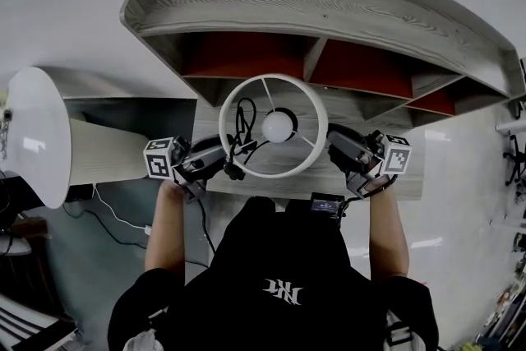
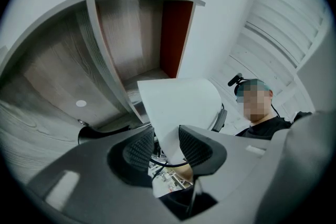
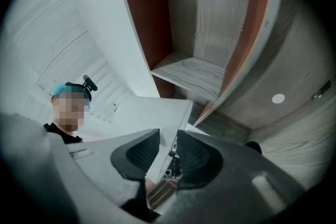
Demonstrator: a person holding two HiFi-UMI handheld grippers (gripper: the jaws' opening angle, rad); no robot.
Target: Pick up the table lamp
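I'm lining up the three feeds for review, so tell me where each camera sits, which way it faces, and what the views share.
Head view: on the person's head, facing steeply down onto the shade, shelf, left claw, right claw; arms and torso show.
Left gripper view: on the left claw, facing along its jaws, shut on the shade wall; shelf behind, person's head at right.
Right gripper view: on the right claw, mirrored: shade wall gripped, shelf behind, head at left.
Shared: all three show shade and shelf.

Table lamp (image 1: 273, 126) base not vis. under its shade; desk (image 1: 279, 187) near edge partly behind person (image 1: 279, 284).
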